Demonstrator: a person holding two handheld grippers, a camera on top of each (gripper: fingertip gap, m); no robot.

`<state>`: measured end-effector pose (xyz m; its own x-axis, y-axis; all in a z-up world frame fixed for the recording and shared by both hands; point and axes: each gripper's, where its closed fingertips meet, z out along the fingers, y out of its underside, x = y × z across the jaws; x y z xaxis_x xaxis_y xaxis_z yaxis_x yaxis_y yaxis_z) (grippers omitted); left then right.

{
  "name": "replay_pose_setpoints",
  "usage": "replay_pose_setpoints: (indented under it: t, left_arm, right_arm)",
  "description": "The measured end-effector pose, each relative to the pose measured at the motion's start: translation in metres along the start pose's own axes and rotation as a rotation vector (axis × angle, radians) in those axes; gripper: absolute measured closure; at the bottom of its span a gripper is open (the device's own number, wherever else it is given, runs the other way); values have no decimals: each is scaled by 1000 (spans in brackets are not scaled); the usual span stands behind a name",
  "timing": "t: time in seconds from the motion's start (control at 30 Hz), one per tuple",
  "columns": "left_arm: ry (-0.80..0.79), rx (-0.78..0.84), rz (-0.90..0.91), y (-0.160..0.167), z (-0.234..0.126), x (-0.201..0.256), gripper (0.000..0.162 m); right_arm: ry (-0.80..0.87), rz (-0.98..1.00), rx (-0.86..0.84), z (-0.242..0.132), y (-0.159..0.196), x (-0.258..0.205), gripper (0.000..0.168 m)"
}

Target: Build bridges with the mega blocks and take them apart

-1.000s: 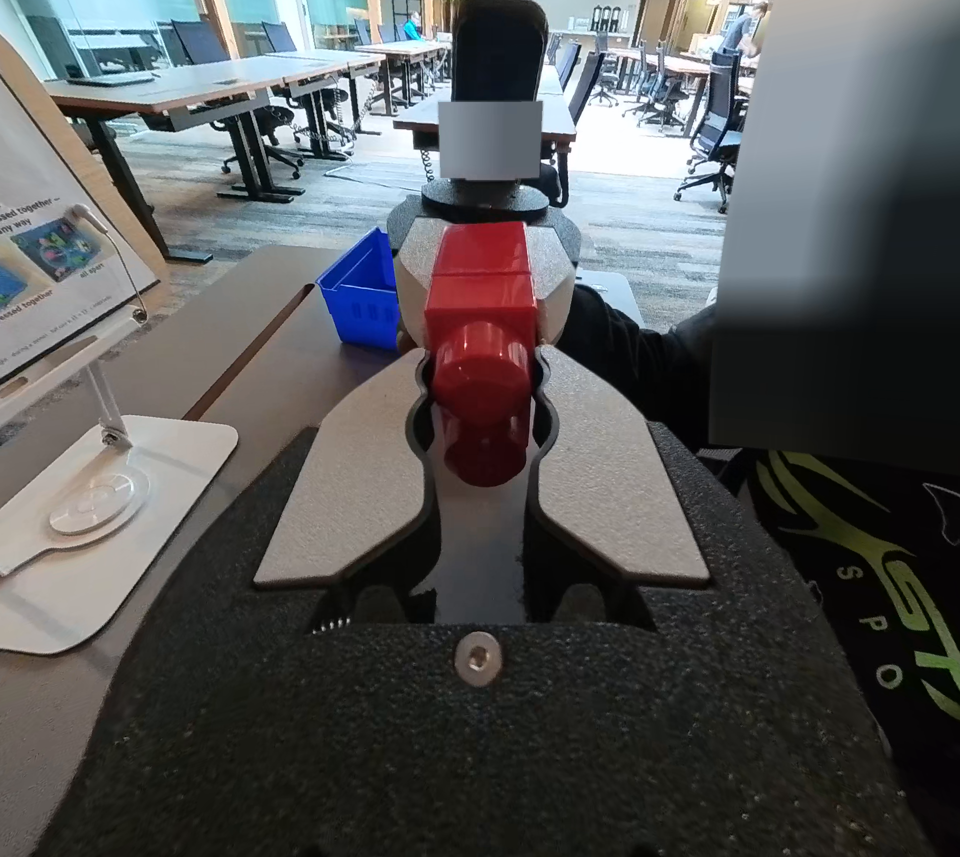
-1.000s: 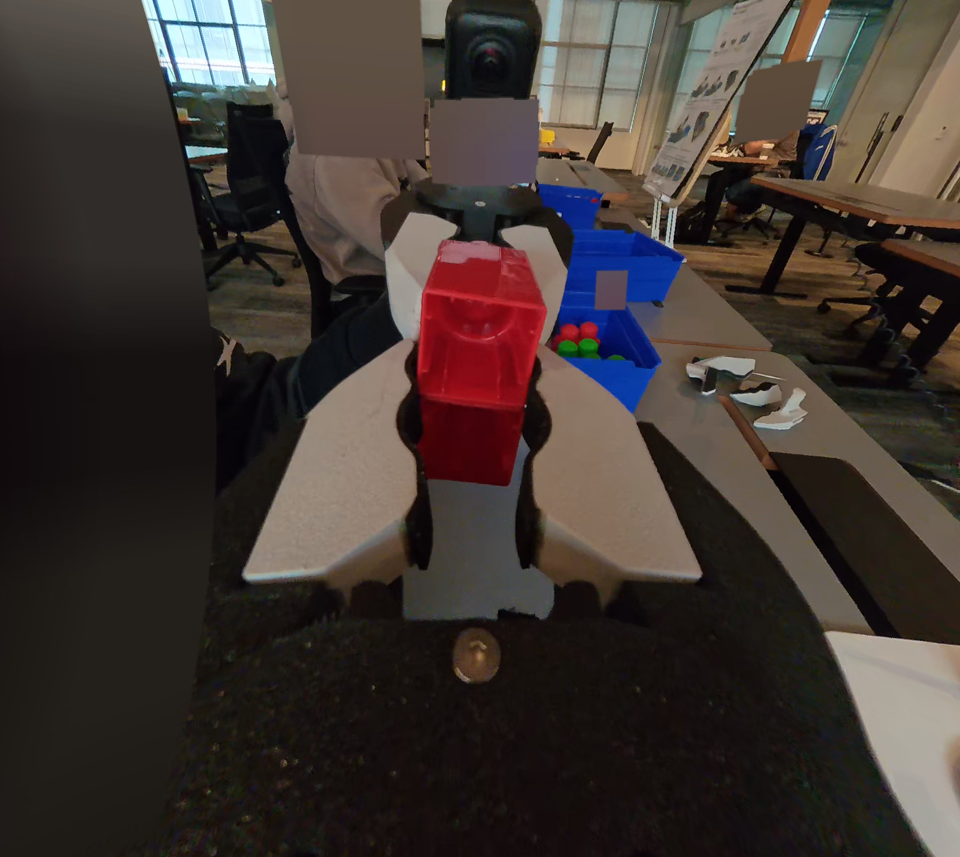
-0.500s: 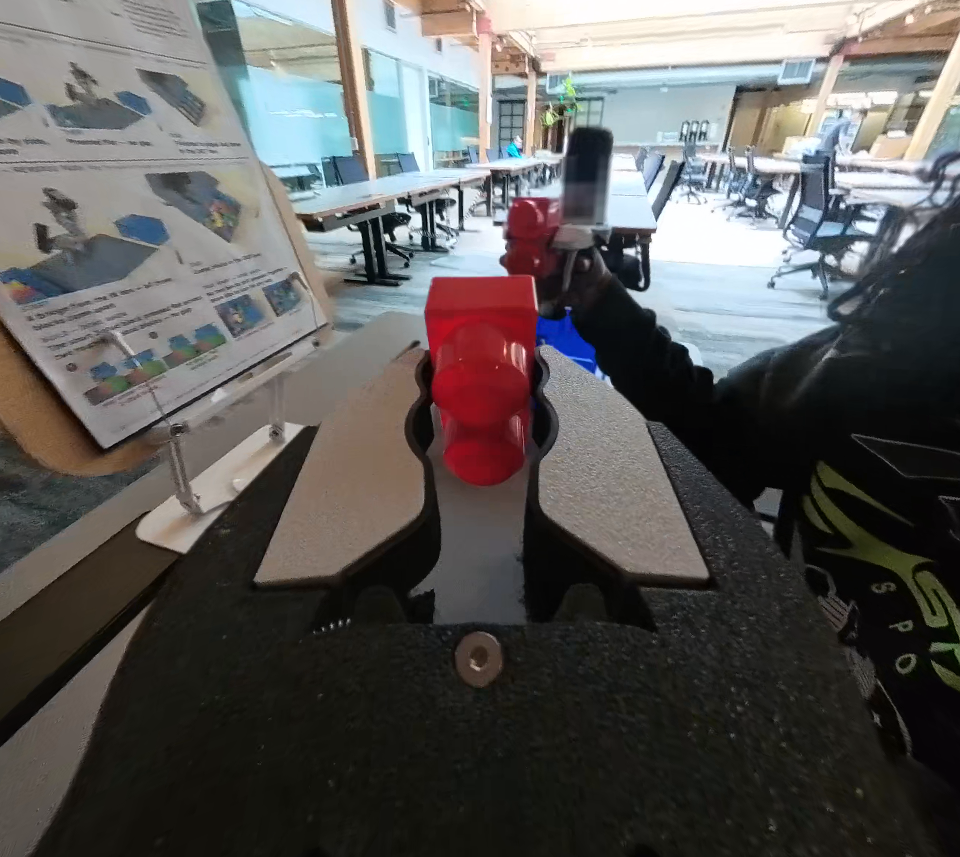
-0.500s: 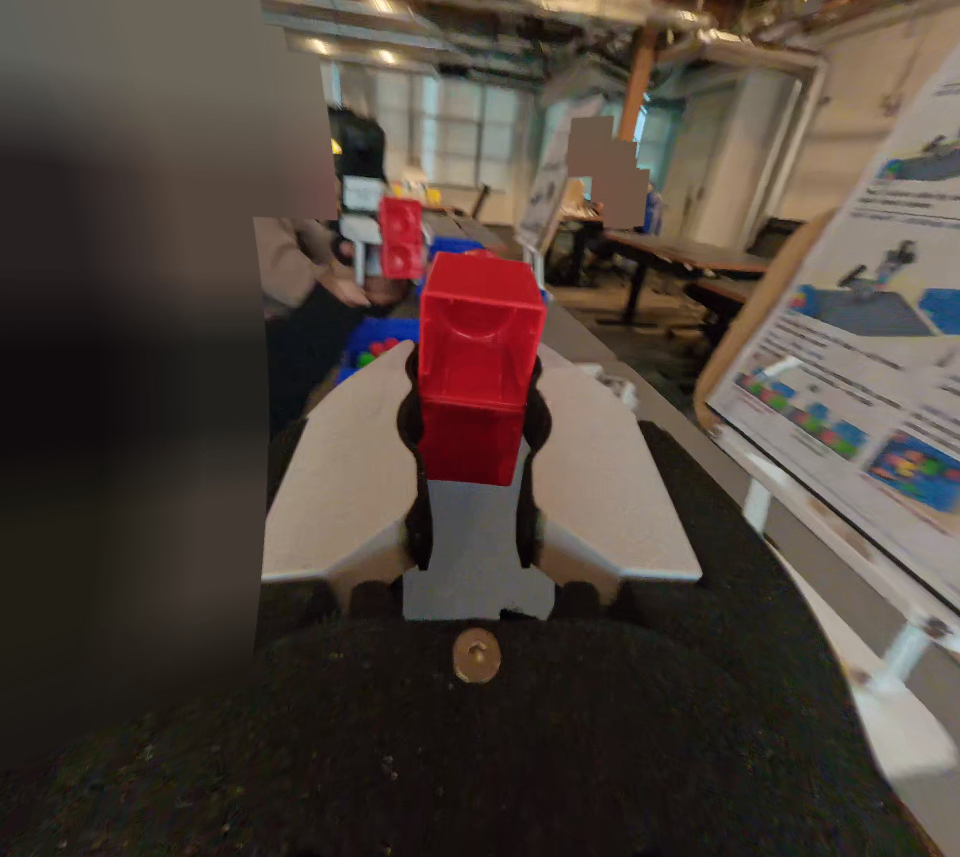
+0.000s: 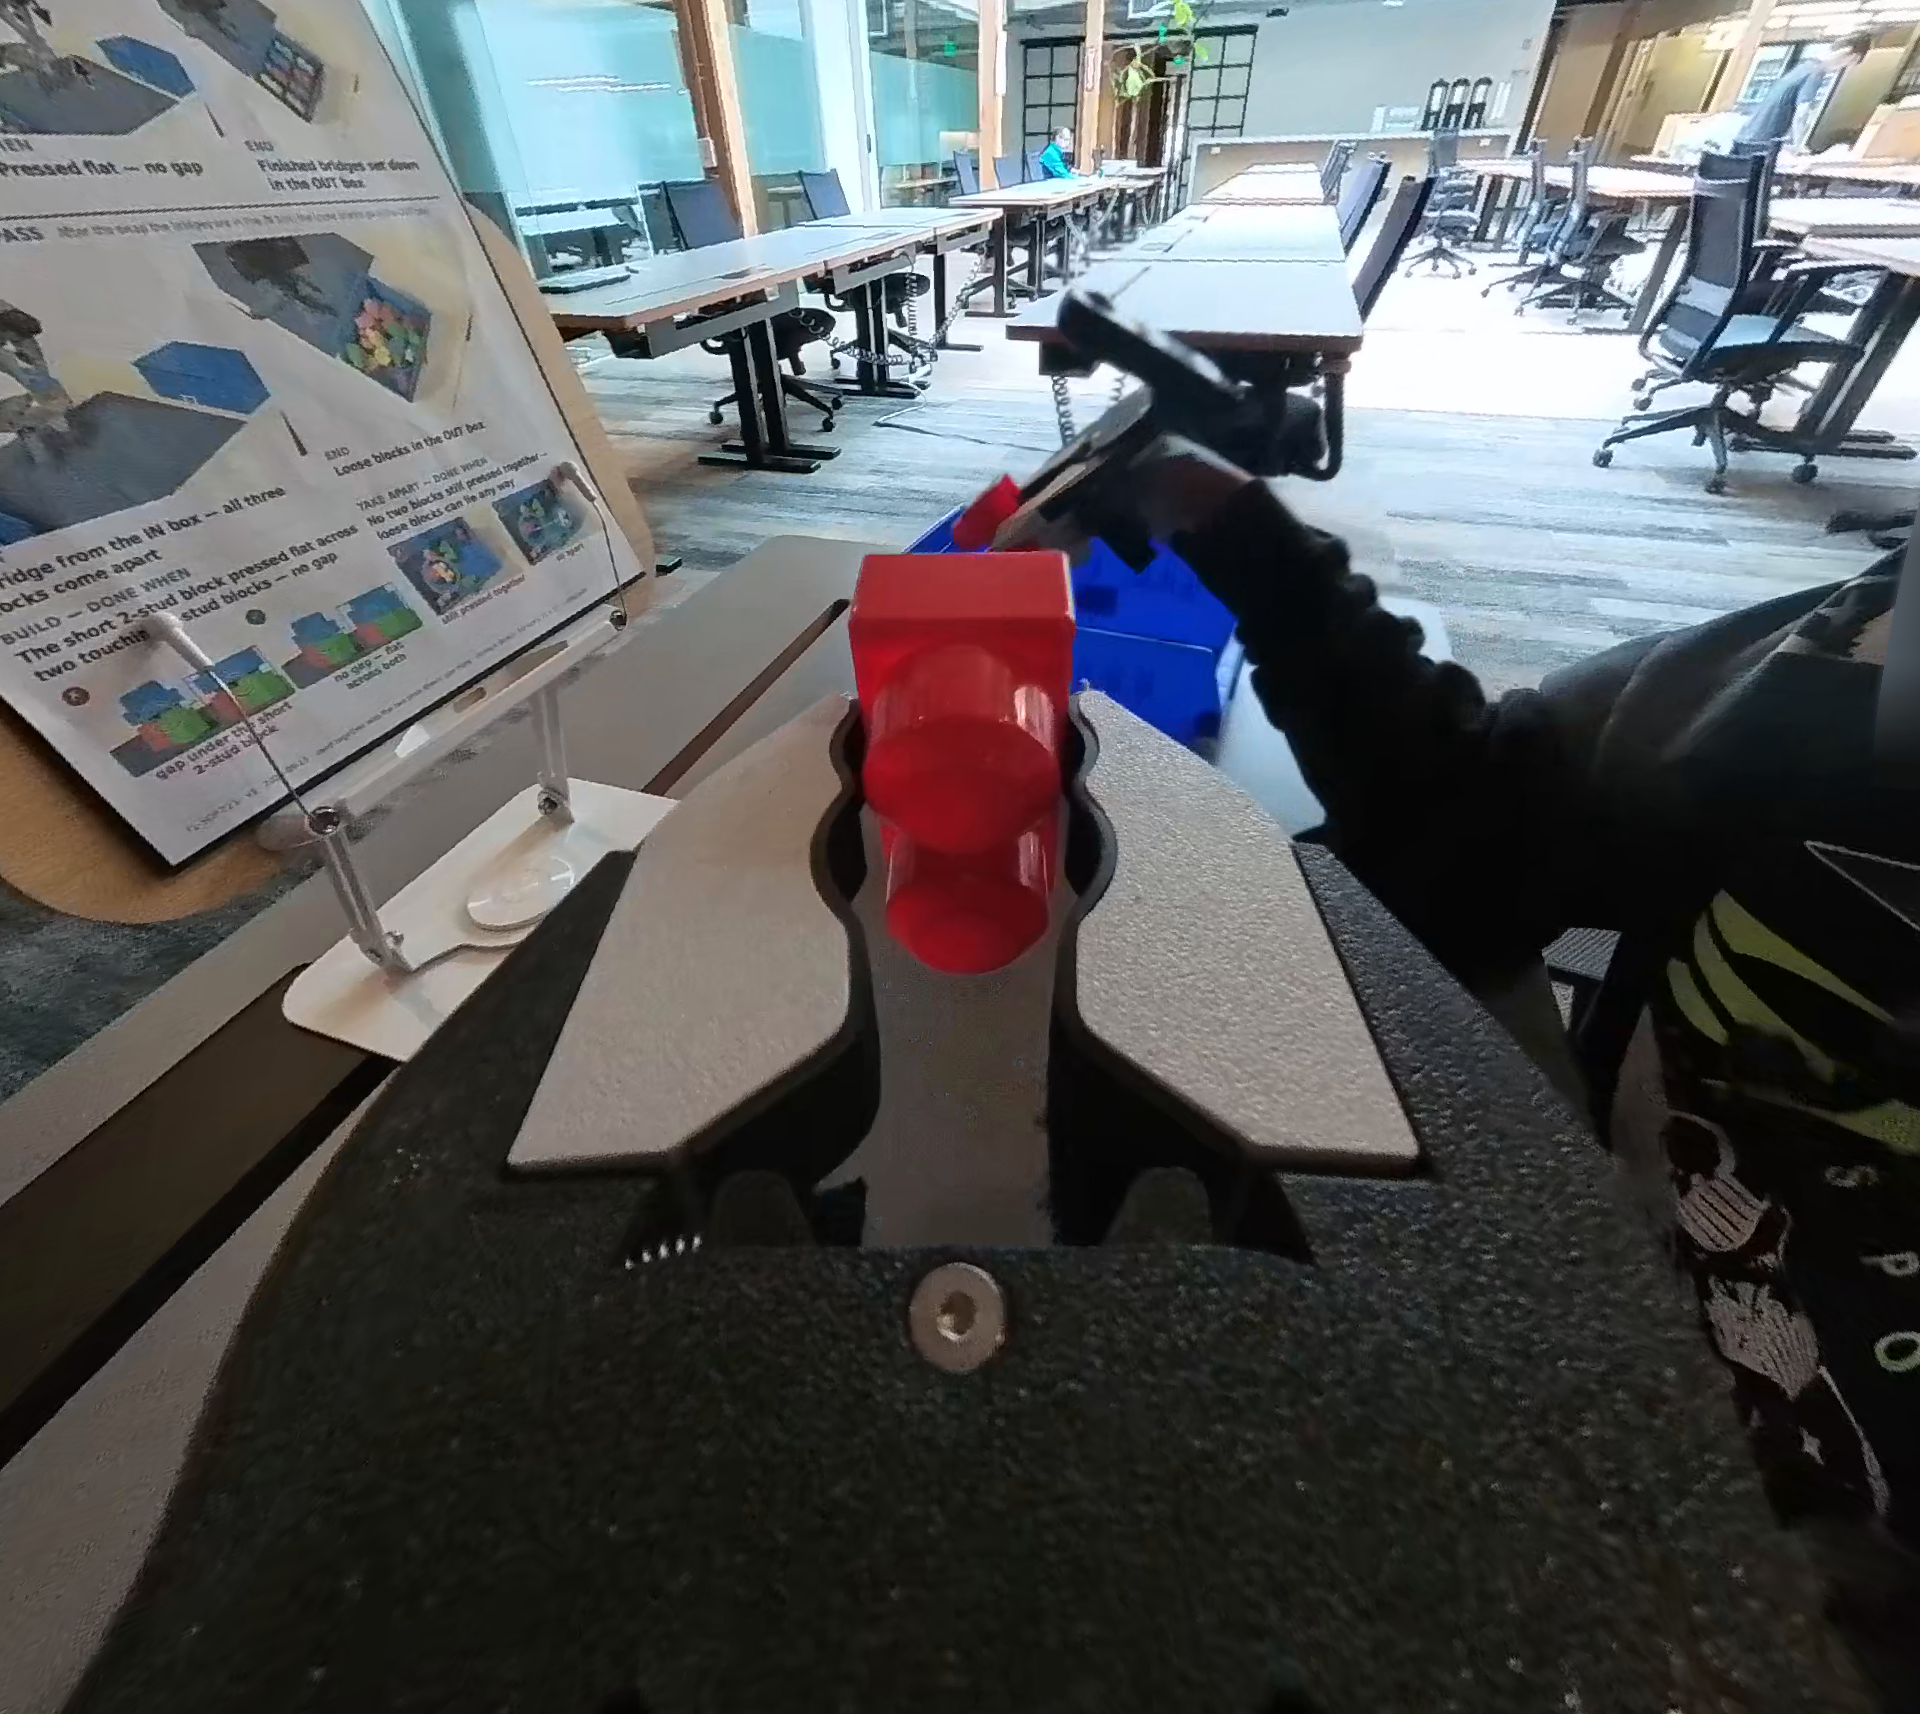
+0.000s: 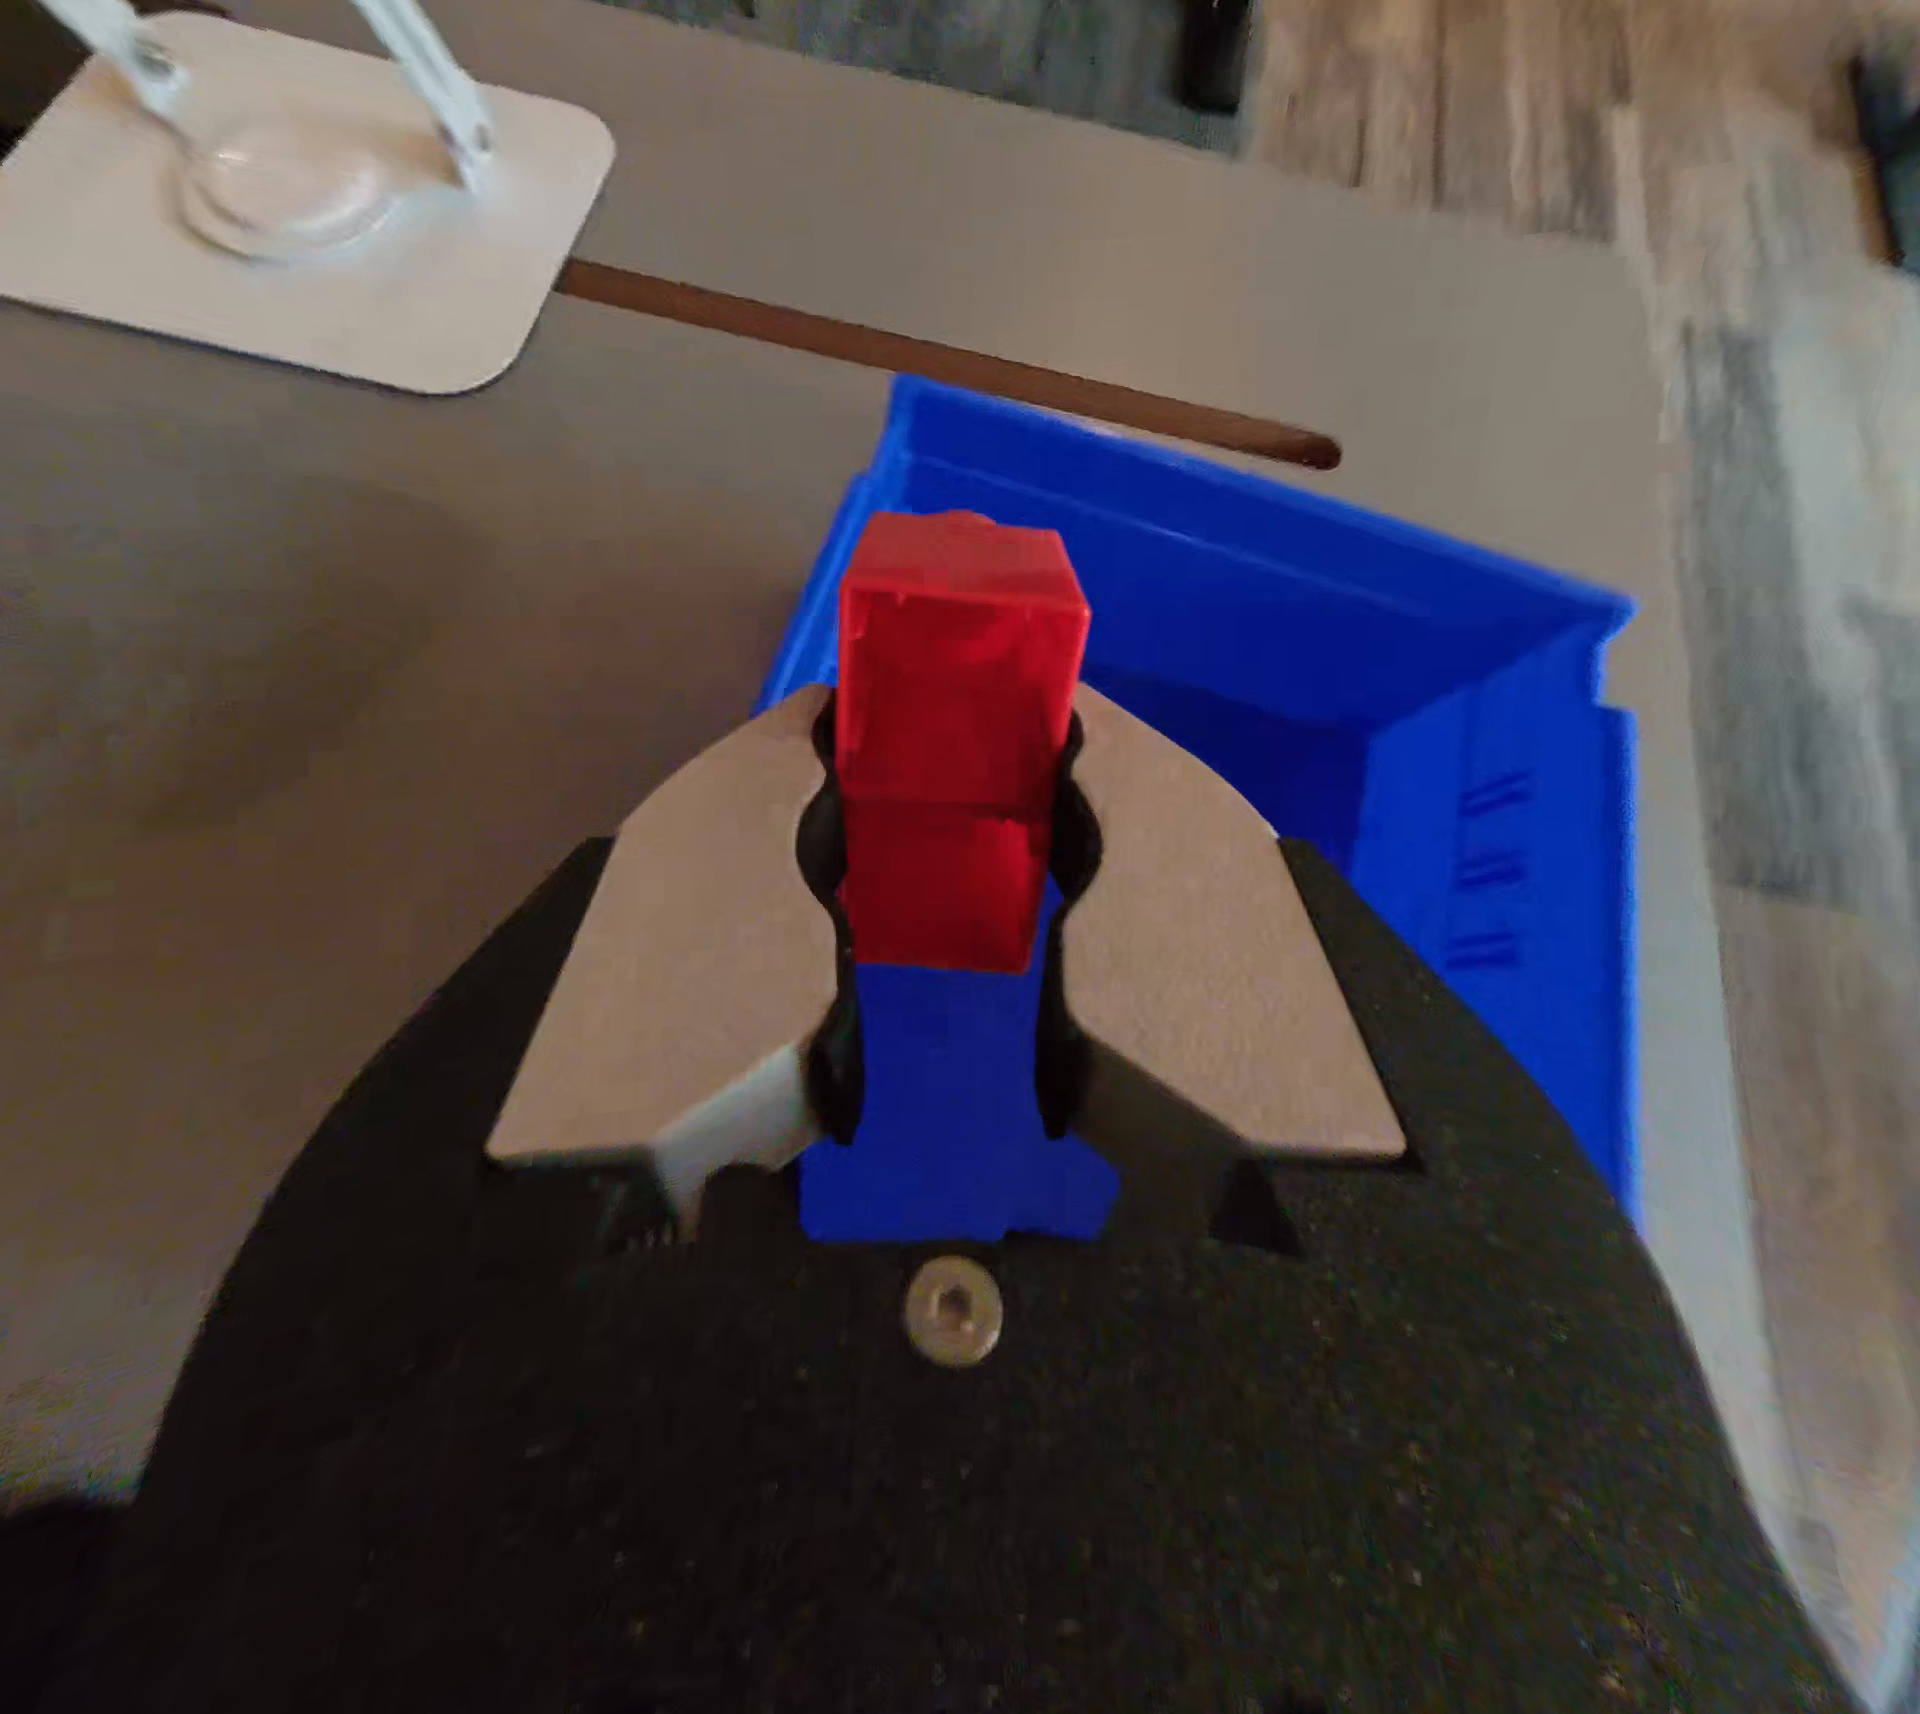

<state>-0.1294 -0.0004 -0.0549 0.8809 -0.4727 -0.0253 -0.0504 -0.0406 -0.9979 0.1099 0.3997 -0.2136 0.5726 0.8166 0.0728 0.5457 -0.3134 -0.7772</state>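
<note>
Grey tabletop point(image 6: 416, 625) carries a blue bin point(image 6: 1455, 729); right gripper point(image 6: 951, 833) and left gripper point(image 5: 961, 791) each grip a red block point(image 6: 956, 729), seemingly for binning.

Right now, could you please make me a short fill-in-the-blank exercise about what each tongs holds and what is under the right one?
1. The left tongs are shut on a red plastic block whose round ____ point toward the camera.
2. The right tongs grip a second red plastic block above an open bin of ____ plastic.
3. The white metal stand base rests on the ____ tabletop.

Missing words: studs; blue; grey
</note>
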Motion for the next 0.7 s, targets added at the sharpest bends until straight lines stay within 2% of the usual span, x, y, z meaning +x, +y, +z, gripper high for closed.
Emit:
replay_pose_setpoints:
  t: [0.17, 0.27, 0.37, 0.4, 0.47, 0.57, 0.63, 0.7]
  left_arm:
    - [0, -15, 22, 1, 3, 3, 127]
    - [0, -32, 34, 3, 6, 4, 127]
    - [-3, -44, 34, 5, 8, 4, 127]
    - [-4, -47, 29, 6, 8, 3, 127]
    - [-8, -53, 24, 7, 8, 1, 127]
    - [-17, -68, 25, 10, 9, 0, 126]
    - [-12, -81, 28, 12, 11, 1, 127]
    - [0, -102, 36, 15, 14, 3, 127]
  right_arm:
    - [-12, 155, -97, 56, 36, 16, 131]
    - [-92, 184, -180, 71, 57, 8, 131]
    - [-101, 221, -200, 77, 66, 10, 131]
    - [-107, 228, -200, 77, 67, 11, 131]
    - [-95, 230, -168, 74, 61, 15, 117]
    - [-92, 225, -109, 62, 48, 16, 113]
    - [-41, 203, -90, 45, 35, 20, 109]
    - [5, 140, -10, 15, 6, 15, 109]
